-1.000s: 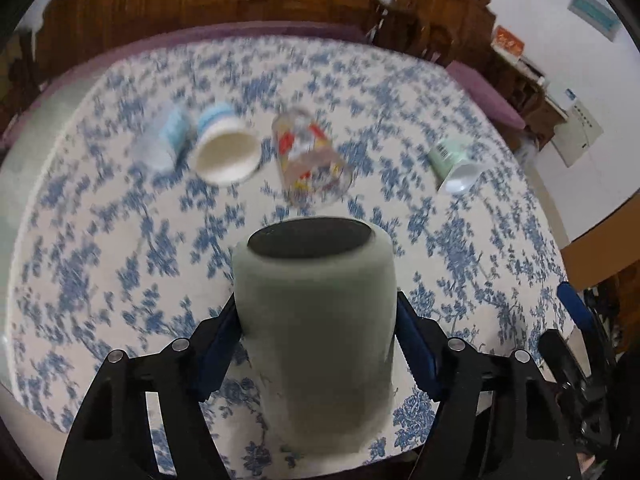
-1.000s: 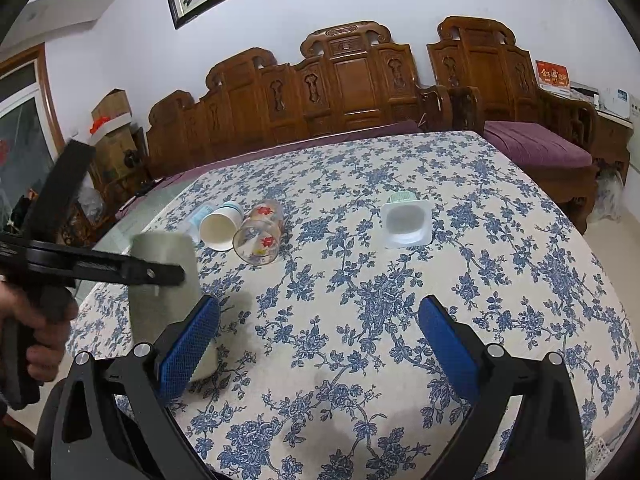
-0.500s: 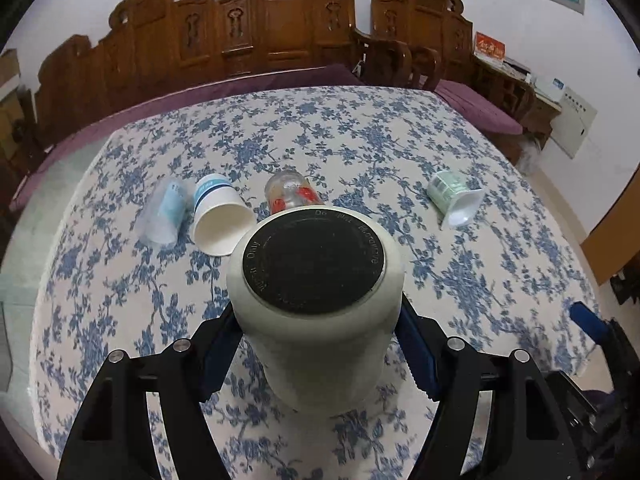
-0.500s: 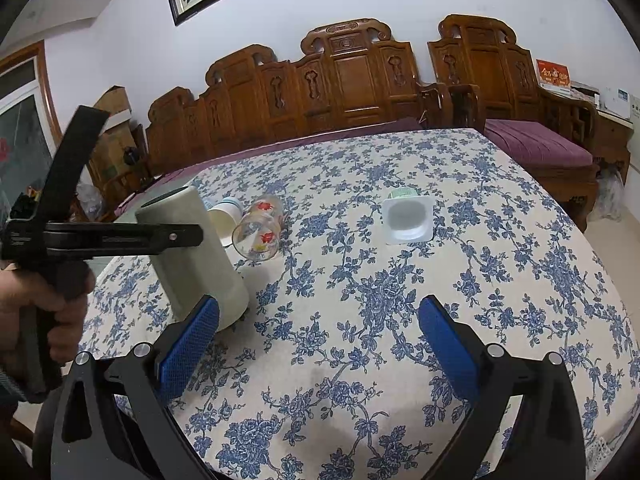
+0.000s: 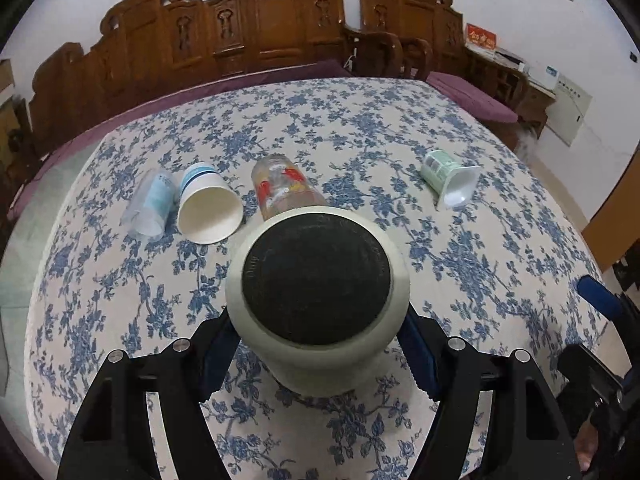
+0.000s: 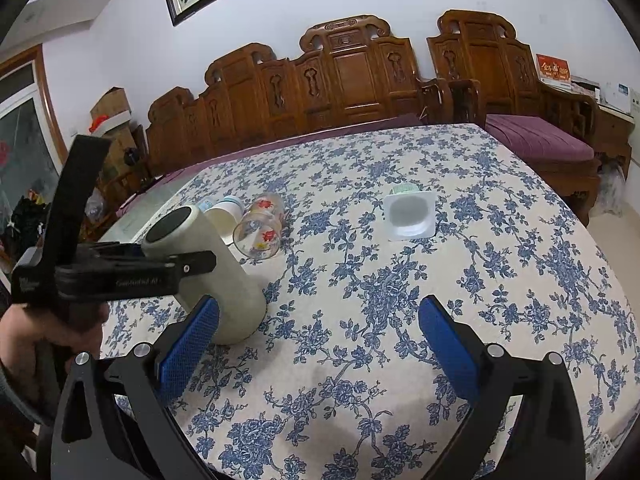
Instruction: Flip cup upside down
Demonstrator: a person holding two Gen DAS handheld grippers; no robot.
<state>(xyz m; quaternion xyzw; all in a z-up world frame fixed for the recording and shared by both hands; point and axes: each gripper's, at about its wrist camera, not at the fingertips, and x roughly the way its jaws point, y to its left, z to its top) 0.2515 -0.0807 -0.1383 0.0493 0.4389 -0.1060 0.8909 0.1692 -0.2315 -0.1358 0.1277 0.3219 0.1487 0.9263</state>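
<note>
Cup (image 5: 318,304) is seen in the left wrist view clamped between the blue pads of the left gripper (image 5: 320,354), its dark base facing the camera above the tablecloth (image 5: 480,264). In the right wrist view the cup (image 6: 208,276) is tilted, its lower rim seemingly on the cloth; the right gripper (image 6: 320,344) is held open and empty. Rotation should be finished squarely before release.

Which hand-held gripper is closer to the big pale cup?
Left. The left hand-held gripper is clamped around the pale cup; the right hand-held gripper stands open beside it, not touching.
</note>
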